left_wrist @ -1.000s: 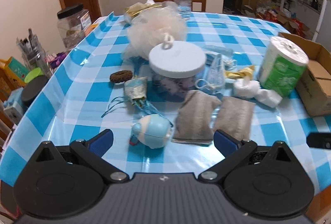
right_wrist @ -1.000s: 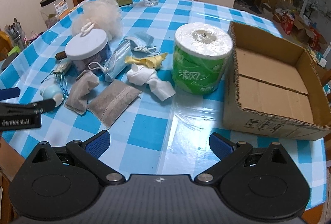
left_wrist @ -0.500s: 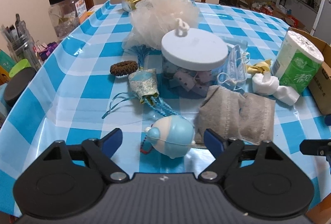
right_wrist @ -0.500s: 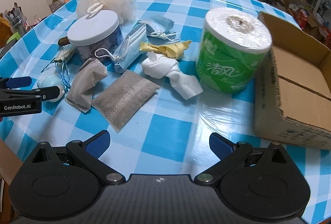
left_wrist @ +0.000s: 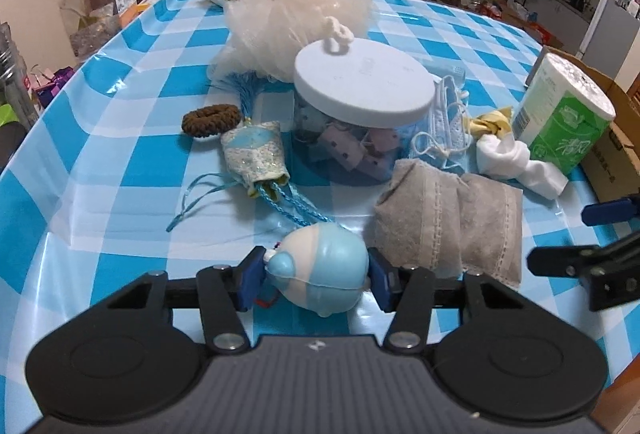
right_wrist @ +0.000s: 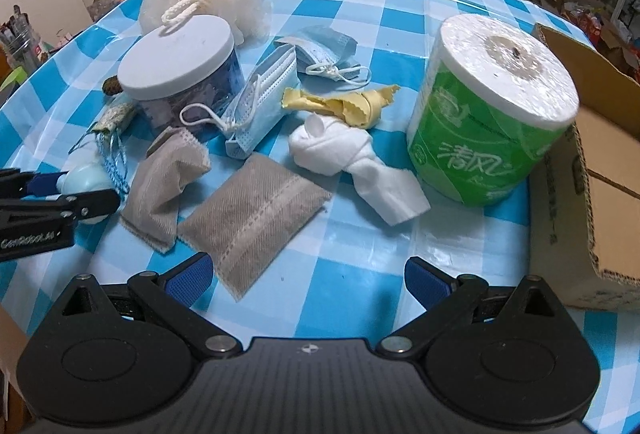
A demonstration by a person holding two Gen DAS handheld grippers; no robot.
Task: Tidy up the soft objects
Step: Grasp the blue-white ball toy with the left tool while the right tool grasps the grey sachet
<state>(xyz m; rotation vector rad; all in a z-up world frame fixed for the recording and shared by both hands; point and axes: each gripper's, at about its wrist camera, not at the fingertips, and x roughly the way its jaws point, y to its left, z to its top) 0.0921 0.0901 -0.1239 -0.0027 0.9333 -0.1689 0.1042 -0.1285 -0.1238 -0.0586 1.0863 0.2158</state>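
Note:
A soft blue and white egg-shaped toy (left_wrist: 320,270) lies on the checked tablecloth (left_wrist: 100,137) near the front edge. My left gripper (left_wrist: 314,280) has its jaws closing on it, with both blue pads touching its sides. From the right wrist view the same toy (right_wrist: 84,179) shows between the left gripper's fingers (right_wrist: 96,199). Two grey fabric pouches (right_wrist: 248,209) lie just right of the toy. My right gripper (right_wrist: 306,274) hangs open above the cloth in front of them, holding nothing. A knotted white cloth (right_wrist: 340,153), a yellow cloth (right_wrist: 344,103) and face masks (right_wrist: 260,93) lie behind.
A white-lidded jar (left_wrist: 360,105) stands mid-table with a cream bath pouf (left_wrist: 288,9) behind it. A green toilet roll (right_wrist: 488,101) stands beside an open cardboard box (right_wrist: 600,161) at the right. A brown hair tie (left_wrist: 210,117) and a tasselled sachet (left_wrist: 256,153) lie at the left.
The left gripper has come forward and down around the blue and white toy and its jaws have narrowed onto it. The right gripper has moved closer to the pouches, still open.

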